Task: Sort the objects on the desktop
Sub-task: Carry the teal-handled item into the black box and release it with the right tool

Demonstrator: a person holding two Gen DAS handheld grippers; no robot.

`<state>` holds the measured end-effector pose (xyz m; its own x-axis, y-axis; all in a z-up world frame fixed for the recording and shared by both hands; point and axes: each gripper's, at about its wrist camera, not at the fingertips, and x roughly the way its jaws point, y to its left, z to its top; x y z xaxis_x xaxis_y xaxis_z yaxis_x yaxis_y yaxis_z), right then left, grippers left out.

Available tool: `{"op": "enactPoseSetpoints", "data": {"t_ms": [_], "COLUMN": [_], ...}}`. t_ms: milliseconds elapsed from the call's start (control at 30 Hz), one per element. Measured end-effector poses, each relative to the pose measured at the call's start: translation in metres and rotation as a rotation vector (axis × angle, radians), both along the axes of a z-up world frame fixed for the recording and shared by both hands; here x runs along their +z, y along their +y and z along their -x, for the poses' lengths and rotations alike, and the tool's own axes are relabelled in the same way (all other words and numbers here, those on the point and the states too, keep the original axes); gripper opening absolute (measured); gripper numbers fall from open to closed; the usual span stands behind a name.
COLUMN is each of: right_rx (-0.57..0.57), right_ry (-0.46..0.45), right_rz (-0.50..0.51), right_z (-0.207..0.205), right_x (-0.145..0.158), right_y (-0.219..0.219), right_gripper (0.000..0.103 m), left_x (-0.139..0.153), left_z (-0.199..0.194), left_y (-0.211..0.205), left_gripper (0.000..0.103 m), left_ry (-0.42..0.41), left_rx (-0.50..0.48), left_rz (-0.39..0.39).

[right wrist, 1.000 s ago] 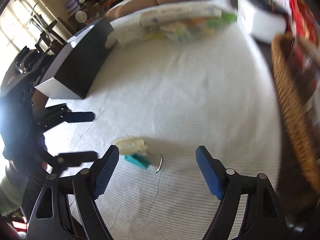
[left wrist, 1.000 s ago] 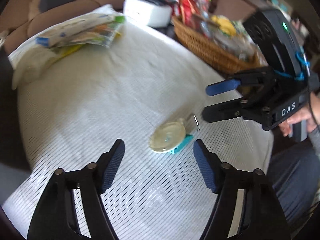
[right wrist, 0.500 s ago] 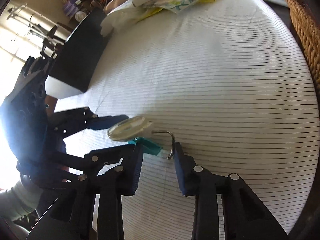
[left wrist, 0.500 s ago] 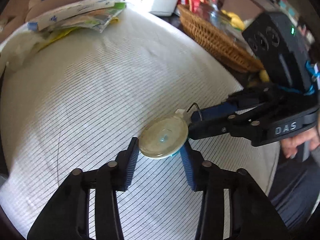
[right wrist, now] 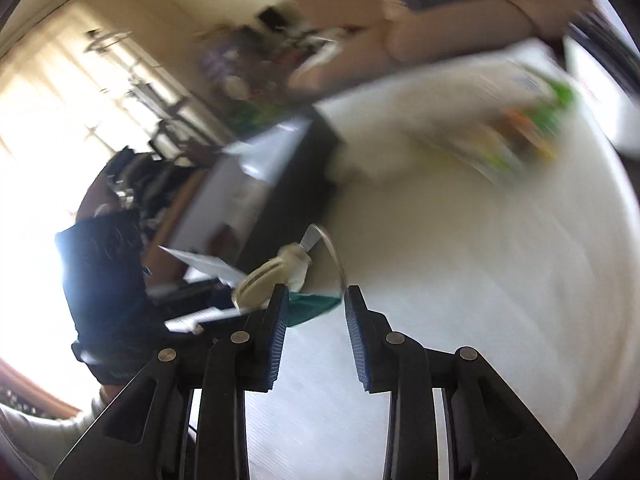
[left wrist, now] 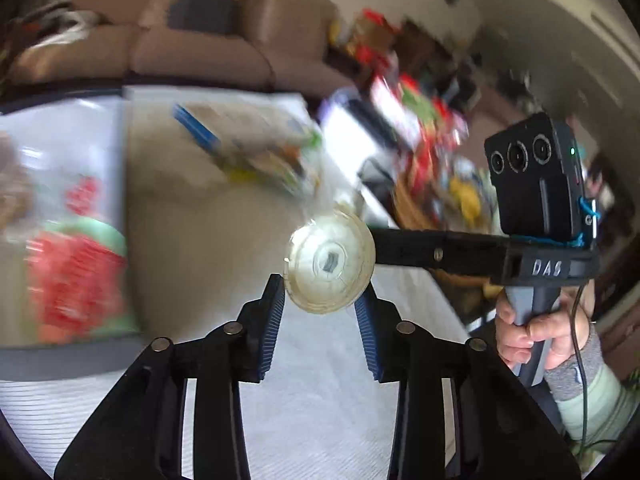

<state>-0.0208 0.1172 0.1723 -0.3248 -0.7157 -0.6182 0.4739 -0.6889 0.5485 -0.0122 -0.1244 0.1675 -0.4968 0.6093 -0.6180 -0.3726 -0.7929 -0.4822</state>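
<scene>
Both grippers lifted over the striped tablecloth (left wrist: 328,408), sharing one suction hook.

Left gripper (left wrist: 322,306): jaws pinched on the rim of the round clear suction hook (left wrist: 330,266), which is held up off the table, its disc facing the camera. Right gripper (right wrist: 314,312) reaches in from the right in the left wrist view, level, grip held in the person's hand (left wrist: 536,332); its jaws stand part-way apart with the hook's teal tab (right wrist: 310,308) and wire hook between them, but contact is unclear through blur. Around: brown sofa (left wrist: 200,52) behind, black box (right wrist: 296,184), blurred packets (left wrist: 256,152) at the table's far edge, wicker basket (left wrist: 412,208) of snacks at right, partly hidden by the right gripper. Background heavily smeared; window glare washes out the left of the right wrist view.
</scene>
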Motion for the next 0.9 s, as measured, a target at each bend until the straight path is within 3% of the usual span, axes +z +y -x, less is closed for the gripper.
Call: {"op": "enactPoseSetpoints", "data": {"t_ms": [100, 200, 333, 433, 500, 533, 667, 767, 833, 900], "right_rx": [0.127, 0.240, 0.347, 0.378, 0.370, 0.361, 0.334, 0.307, 0.290, 0.270], "right_ry": [0.049, 0.082, 0.057, 0.031, 0.016, 0.007, 0.006, 0.017, 0.015, 0.012], "right_rz": [-0.053, -0.135, -0.230, -0.245, -0.239, -0.218, -0.187, -0.239, -0.231, -0.223], "right_z": [0.024, 0.047, 0.067, 0.080, 0.091, 0.096, 0.117, 0.127, 0.133, 0.140], "right_x": [0.039, 0.056, 0.039, 0.016, 0.004, -0.001, -0.007, -0.012, -0.013, -0.016], "right_y": [-0.078, -0.161, -0.261, -0.309, -0.326, -0.329, -0.331, -0.327, -0.323, -0.320], "right_gripper": [0.031, 0.031, 0.031, 0.031, 0.031, 0.031, 0.041, 0.041, 0.041, 0.041], "left_x": [0.012, 0.009, -0.007, -0.016, -0.020, -0.022, -0.028, -0.032, -0.037, -0.044], "left_z": [0.012, 0.022, 0.033, 0.041, 0.043, 0.043, 0.042, 0.030, 0.022, 0.016], "left_y": [-0.052, -0.111, -0.177, -0.219, -0.244, -0.253, -0.273, -0.302, -0.323, -0.335], "left_gripper": [0.028, 0.028, 0.028, 0.028, 0.028, 0.034, 0.032, 0.042, 0.055, 0.058], "left_ry": [0.006, -0.025, -0.064, -0.084, -0.077, -0.075, -0.075, -0.052, -0.044, -0.040], "left_rx": [0.098, 0.178, 0.261, 0.340, 0.405, 0.426, 0.483, 0.559, 0.617, 0.671], "left_rz": [-0.073, -0.202, -0.361, -0.406, -0.398, -0.390, -0.372, -0.418, -0.452, -0.468]}}
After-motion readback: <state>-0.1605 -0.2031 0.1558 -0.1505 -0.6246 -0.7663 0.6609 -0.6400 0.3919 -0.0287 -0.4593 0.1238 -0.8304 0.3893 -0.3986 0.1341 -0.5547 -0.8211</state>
